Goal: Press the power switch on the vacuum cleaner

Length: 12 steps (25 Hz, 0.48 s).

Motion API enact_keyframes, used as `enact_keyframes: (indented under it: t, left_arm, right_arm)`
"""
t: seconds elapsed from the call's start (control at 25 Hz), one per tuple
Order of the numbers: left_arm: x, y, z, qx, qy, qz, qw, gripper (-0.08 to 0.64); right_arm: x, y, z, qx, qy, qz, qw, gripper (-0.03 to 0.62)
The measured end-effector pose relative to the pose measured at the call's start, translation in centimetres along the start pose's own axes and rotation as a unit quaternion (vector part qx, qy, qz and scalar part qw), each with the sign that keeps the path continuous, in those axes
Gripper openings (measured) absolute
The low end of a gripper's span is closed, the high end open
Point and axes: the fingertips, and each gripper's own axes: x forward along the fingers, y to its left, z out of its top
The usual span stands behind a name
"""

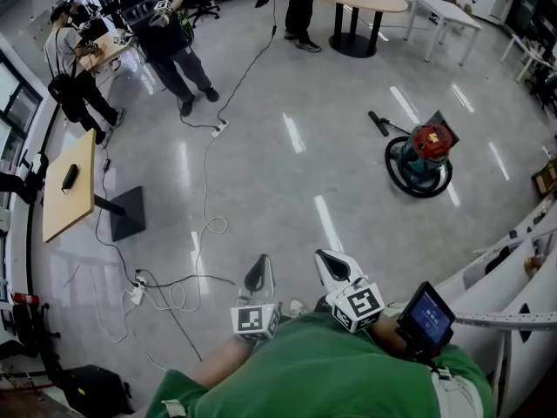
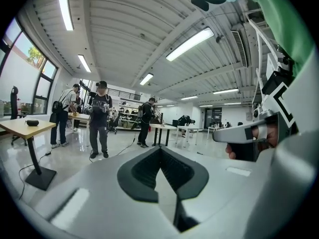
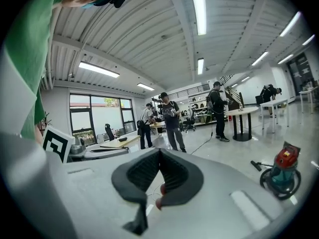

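Hand-held grippers, left point(image 1: 260, 266) and right point(image 1: 328, 259), closed; vacuum cleaner point(image 1: 420, 159) switch indiscernible.

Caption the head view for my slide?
Left hand-held gripper and right hand-held gripper, both shut, far from the vacuum cleaner.

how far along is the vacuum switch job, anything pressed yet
Done: nothing visibly. The vacuum cleaner sits across the floor, well away from both grippers. In hand: nothing. The left gripper and right gripper are near the person's body, jaws together and empty. Left: approach the vacuum cleaner, find its power switch, which cannot be made out from here, and press it.
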Motion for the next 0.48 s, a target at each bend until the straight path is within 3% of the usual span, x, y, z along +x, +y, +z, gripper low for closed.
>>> enact_keyframes:
  t: [0.28, 0.48]
  left_arm:
    - [0.0, 3.3, -0.6, -0.010, 0.010, 0.014, 0.9998, 0.008]
    - [2.9, 5.0, -0.2, -0.010, 0.008, 0.022, 0.9997, 0.008]
  right_arm:
    - [3.4, 1.0, 0.5, -0.002, 0.006, 0.007, 1.000, 0.002]
    - [6.7, -0.4, 0.7, 0.000, 0.008, 0.017, 1.000, 0.002]
